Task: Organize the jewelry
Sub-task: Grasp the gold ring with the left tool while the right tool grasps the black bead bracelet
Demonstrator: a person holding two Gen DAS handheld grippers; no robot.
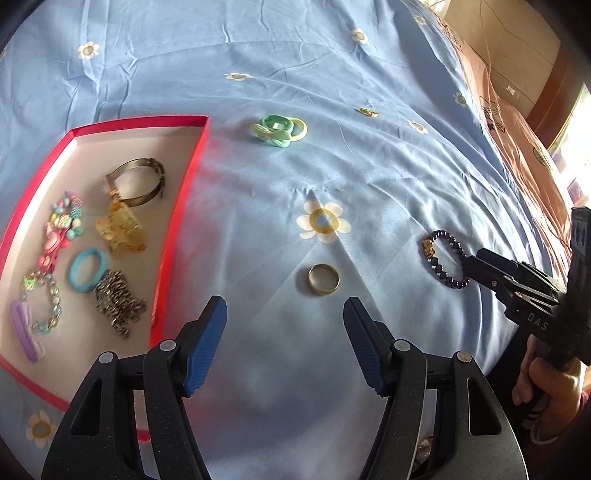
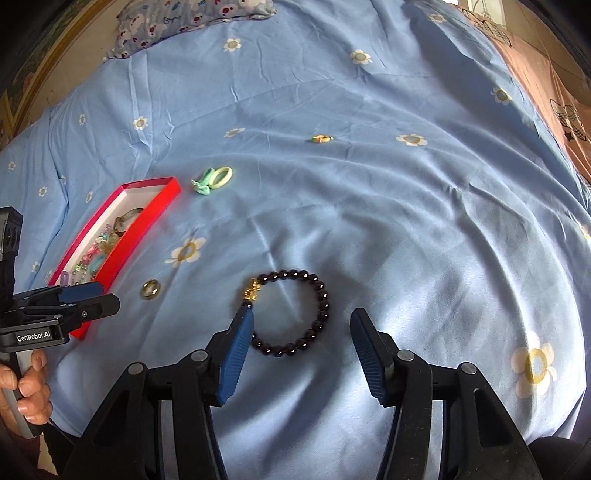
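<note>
Jaws of the left gripper stand wide apart with nothing between them, low over the blue bed sheet. Just past their tips a gold ring lies flat on the sheet. Jaws of the right gripper are wide too and hold nothing. A dark bead bracelet with a gold charm lies on the sheet between the two blue pads, and the left pad sits right at the bracelet's left edge, over some beads. Whether it touches them I cannot tell. A hand grips the handle of the left gripper at the near left of the right view, and another hand grips the right gripper's handle at the near right of the left view.

To the left sits a red box with a white inside. In it lie a purple clip, a bead string, a grey chain, a blue hair ring, a yellow claw clip, a pink charm bunch and a metal bangle. Farther off, right of the box's far corner, a green hair tie touches a pale yellow hair ring. Farther still lies a small colourful ring, alone on the sheet. At the far left of the bed is a flowery pillow.
</note>
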